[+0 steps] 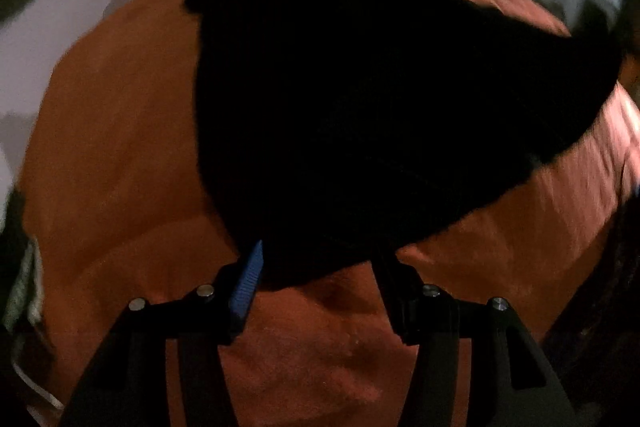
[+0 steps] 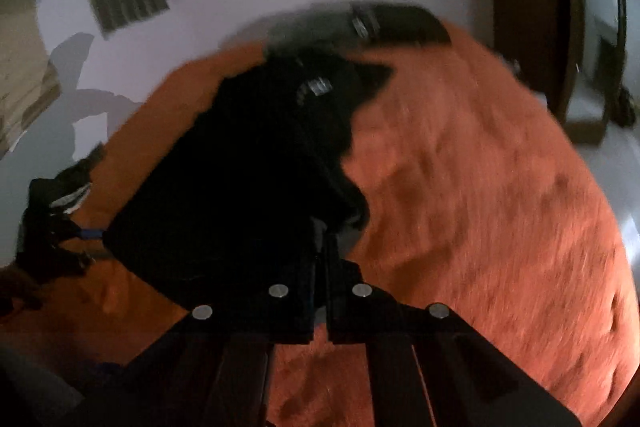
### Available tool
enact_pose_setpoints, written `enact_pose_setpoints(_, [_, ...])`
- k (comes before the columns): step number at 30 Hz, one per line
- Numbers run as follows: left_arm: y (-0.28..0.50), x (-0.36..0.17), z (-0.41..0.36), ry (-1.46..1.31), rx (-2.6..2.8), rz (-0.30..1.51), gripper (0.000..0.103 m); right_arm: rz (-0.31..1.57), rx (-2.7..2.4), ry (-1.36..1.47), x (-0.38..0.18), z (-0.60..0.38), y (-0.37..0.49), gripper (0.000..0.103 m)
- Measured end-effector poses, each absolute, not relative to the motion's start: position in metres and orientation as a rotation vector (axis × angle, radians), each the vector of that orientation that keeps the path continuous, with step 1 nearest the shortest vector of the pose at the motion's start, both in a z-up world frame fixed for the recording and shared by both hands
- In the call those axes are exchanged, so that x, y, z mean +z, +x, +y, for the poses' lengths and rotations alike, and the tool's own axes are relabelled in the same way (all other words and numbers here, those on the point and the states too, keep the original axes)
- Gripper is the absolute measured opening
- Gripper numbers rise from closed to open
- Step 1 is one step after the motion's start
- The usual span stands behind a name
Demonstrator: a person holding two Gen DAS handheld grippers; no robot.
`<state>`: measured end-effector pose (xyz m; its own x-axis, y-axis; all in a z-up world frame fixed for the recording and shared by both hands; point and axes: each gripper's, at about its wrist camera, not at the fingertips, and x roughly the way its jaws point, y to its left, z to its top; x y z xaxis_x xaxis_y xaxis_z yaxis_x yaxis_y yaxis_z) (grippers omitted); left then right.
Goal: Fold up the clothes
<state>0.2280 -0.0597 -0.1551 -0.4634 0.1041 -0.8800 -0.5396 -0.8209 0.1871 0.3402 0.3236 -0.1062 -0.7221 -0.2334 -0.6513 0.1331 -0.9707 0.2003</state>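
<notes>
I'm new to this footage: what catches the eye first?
A large black garment sprawls across the middle of a rust-orange bedcover. The right gripper is shut on the garment's near edge, while the left gripper stands open at another edge.

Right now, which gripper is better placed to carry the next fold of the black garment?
Right, probably. The right gripper is shut on an edge of the black garment, already lifting it off the orange bedspread. The left gripper is open at the garment's near edge.
</notes>
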Motion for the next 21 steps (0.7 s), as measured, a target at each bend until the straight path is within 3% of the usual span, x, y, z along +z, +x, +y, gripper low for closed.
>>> enact_pose_setpoints(8, [0.229, -0.146, -0.031, -1.198, 2.361, 0.768, 0.057, -0.169, -2.674, 1.077, -0.105, 0.304, 0.343, 0.003])
enact_pose_setpoints(17, [0.205, -0.182, -0.045, -1.233, 2.395, 0.903, 0.057, -0.263, -2.656, 1.149, -0.116, 0.315, 0.33, 0.003])
enact_pose_setpoints(18, [0.204, -0.179, -0.048, -1.217, 2.422, 0.884, 0.048, -0.269, -2.661, 1.151, -0.116, 0.317, 0.33, 0.003])
enact_pose_setpoints(19, [0.203, -0.176, -0.051, -1.2, 2.449, 0.865, 0.026, -0.272, -2.666, 1.15, -0.116, 0.32, 0.329, 0.003])
enact_pose_setpoints(21, [0.201, -0.171, -0.056, -1.166, 2.501, 0.825, 0.007, -0.278, -2.678, 1.15, -0.116, 0.325, 0.328, 0.003])
